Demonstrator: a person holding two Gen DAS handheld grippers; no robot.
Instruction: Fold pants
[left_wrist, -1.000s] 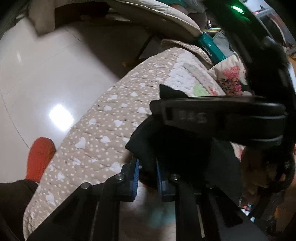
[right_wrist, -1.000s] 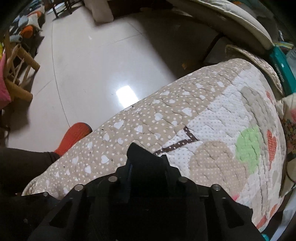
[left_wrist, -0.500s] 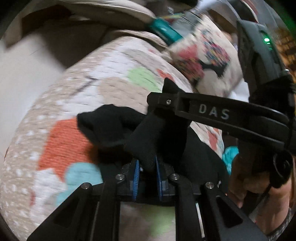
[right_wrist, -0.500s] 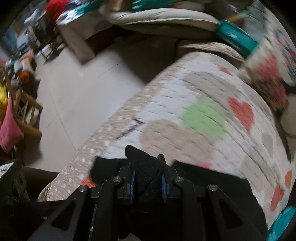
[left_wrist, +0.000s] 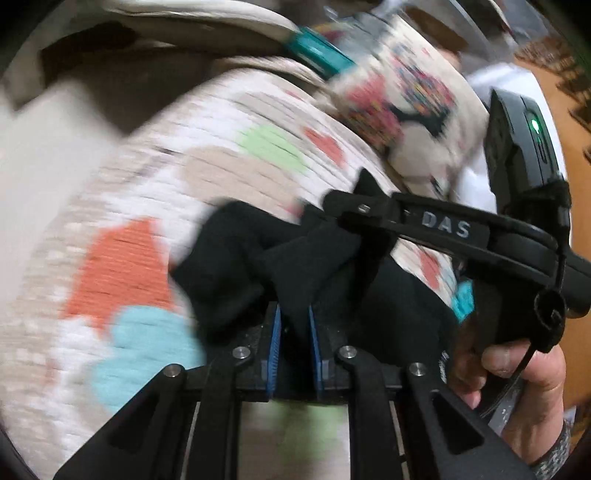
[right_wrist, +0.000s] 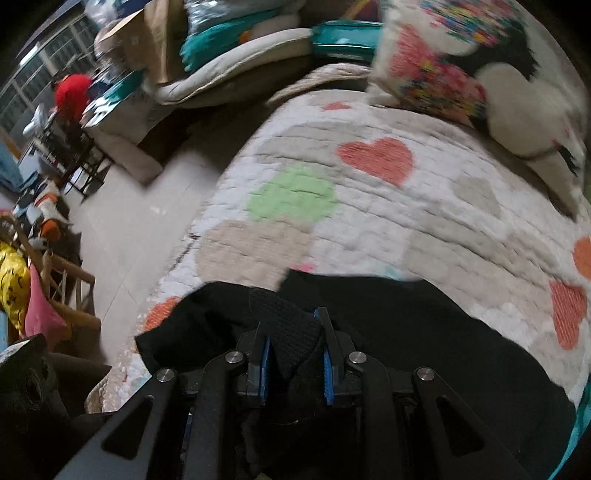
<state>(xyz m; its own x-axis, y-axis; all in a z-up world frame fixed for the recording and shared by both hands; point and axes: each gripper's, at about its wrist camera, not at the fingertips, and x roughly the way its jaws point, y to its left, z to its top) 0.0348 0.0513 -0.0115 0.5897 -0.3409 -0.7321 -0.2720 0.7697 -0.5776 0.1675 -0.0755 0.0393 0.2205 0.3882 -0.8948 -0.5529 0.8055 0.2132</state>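
Left tongs (left_wrist: 293, 332): closed on a bunched fold of the black pants (left_wrist: 236, 266), blue pads pressing cloth from both sides. Right tongs (right_wrist: 293, 360): likewise clamped on a ribbed black edge of the pants (right_wrist: 424, 332), likely waistband or cuff; cannot tell which. Right tongs (left_wrist: 436, 229) also visible in the left view, just beyond the left pair, carried by a hand (left_wrist: 517, 384). Pants raised at both gripped points, remainder draped over the heart-patterned quilt (right_wrist: 369, 206) on the bed. Pillow (right_wrist: 480, 85) at the far end, clear of the garment. Floor (right_wrist: 122, 229) beside the bed cluttered. Judgement: fold in hand, not finished; cloth bunched, not flat. Remaining: laying down, aligning edges, smoothing, release.
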